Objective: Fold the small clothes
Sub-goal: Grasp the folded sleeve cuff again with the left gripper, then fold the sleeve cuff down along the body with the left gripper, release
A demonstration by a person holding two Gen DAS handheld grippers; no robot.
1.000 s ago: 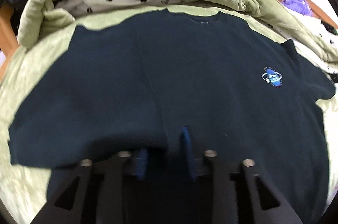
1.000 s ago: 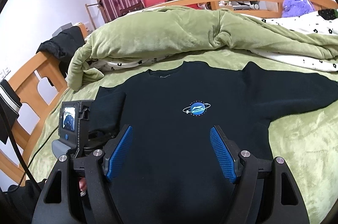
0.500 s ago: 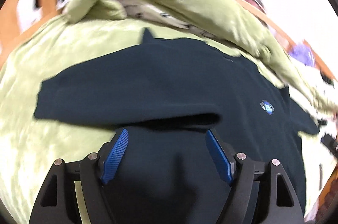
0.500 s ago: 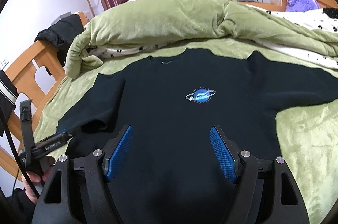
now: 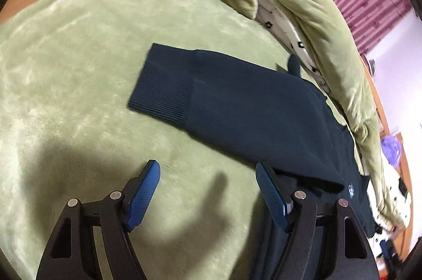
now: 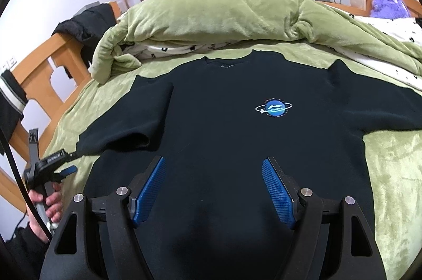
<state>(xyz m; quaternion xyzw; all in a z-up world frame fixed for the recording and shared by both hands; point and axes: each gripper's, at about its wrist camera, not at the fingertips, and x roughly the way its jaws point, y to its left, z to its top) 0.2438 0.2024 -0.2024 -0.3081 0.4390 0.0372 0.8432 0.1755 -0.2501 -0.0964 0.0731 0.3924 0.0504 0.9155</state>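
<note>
Across the green bed (image 6: 390,174) lay the dark sweatshirt (image 6: 224,137), chest up, its far sleeve spread wide and its near sleeve (image 5: 237,105) lying flat, with the ribbed cuff (image 5: 161,92) outermost on the cover. Over the hem hung the right gripper (image 6: 213,185), jaws apart and empty. Off the sleeve's edge, above bare cover, the left gripper (image 5: 208,190) had just been opening, with nothing between its jaws. A shallow pinch there could catch the plush cover along with the sleeve, I judged, dragging the whole garment askew.
</note>
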